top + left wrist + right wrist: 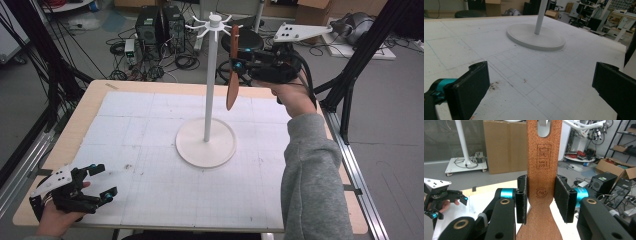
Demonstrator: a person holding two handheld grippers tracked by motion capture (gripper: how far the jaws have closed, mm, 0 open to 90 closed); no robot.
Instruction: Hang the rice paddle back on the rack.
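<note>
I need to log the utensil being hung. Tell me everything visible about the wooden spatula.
The wooden spatula is flat, reddish-brown wood with a slotted hanging hole near its top, a burnt-in stamp and a round logo. It narrows at a waist, then widens below. It stands upright, clamped at the handle by the right gripper, whose fingers press both edges, held high beside the white stand near its hooks.

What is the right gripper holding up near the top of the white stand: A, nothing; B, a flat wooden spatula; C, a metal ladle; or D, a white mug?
B: the right gripper is clamped on the flat wooden spatula, its slotted handle end raised near the hooks of the white stand.
</note>
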